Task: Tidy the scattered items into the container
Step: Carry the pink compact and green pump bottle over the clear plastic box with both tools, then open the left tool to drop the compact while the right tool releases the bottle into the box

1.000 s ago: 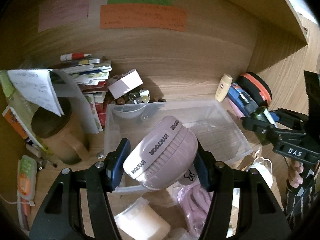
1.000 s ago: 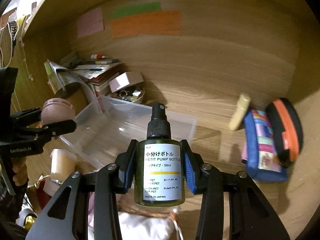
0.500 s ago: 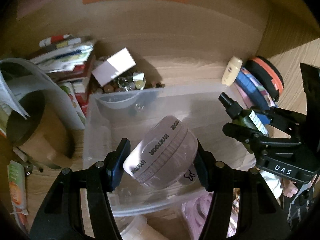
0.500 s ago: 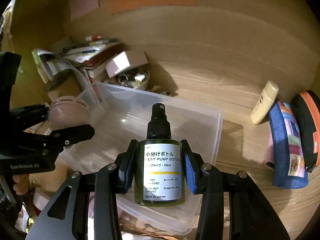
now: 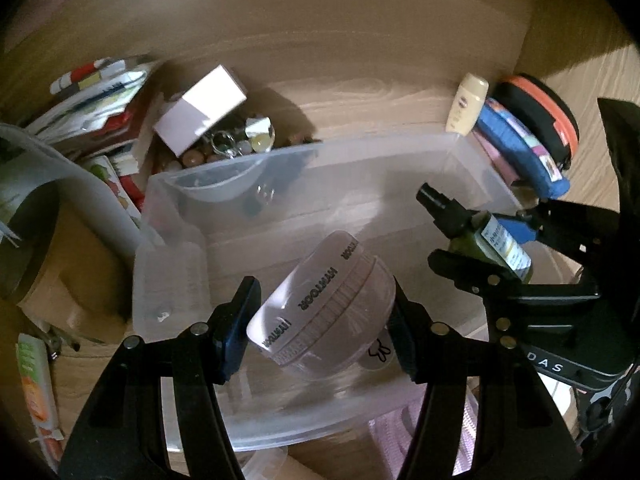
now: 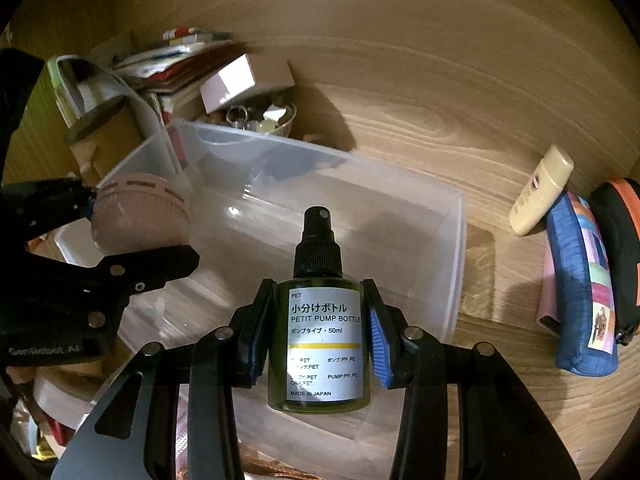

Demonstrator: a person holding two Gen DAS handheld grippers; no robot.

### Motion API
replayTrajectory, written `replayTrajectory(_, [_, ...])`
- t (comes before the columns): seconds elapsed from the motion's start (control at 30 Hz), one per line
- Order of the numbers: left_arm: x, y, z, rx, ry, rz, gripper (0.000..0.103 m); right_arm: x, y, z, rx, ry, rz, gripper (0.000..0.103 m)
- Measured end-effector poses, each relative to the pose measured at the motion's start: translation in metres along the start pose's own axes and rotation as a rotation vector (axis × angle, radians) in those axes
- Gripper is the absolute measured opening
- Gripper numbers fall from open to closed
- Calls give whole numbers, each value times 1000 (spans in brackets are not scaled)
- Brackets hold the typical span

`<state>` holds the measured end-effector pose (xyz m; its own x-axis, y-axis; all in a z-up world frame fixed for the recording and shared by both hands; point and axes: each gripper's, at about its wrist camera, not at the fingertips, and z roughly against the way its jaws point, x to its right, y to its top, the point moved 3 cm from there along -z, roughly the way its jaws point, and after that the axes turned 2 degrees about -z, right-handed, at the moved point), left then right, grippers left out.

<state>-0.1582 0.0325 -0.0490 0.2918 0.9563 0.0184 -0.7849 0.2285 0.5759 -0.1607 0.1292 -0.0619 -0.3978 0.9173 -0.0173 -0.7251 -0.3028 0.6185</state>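
Over the clear bin [image 6: 456,248]: held bottle [image 6: 320,344], fan [image 5: 324,312].

left gripper [image 5: 322,334]: black angular frame, silver round screws, dark-blue pads [image 5: 236,330], faint pale lettering on housing | right gripper [image 6: 318,346]: same black frame, silver screws, ribbed bright-blue pads [image 6: 378,354], white "DAS" lettering on housing in left view

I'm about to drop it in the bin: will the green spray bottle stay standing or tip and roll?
The spray bottle looks tall and narrow with a round body, so it will probably tip, then roll. It seems small plastic, likely light and sturdy. The clear bin has walls that should stop it.
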Motion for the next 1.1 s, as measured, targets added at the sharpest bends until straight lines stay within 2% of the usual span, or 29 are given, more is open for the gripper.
replayTrajectory(0.2, [0, -2, -8, -48, 0, -18, 61, 0, 0, -1, -1, 0, -2, 38])
replayTrajectory(0.57, [-8, -1, -16, -85, -38, 18, 61, 0, 0, -1, 5, -2, -1, 38])
replayTrajectory(0.77, [-10, -1, -10, -45, -12, 4, 68, 2, -1, -2, 12, -12, 0, 41])
replayTrajectory(0.83, [-13, -1, -1, -9, 4, 4, 73, 3, -1, -2, 14, -11, 1, 42])
replayTrajectory(1.0, [-17, 2, 29, 83, 15, 18, 77, 4, -3, -4, 15, -8, 1, 43])
replayTrajectory(1.07, [-20, 3, 37, 110, 13, 32, 85, 3, -3, -4, 14, -1, 4, 47])
replayTrajectory(1.1, [-21, 4, 41, 125, 14, 40, 85, 2, -3, -4, 14, 3, 10, 48])
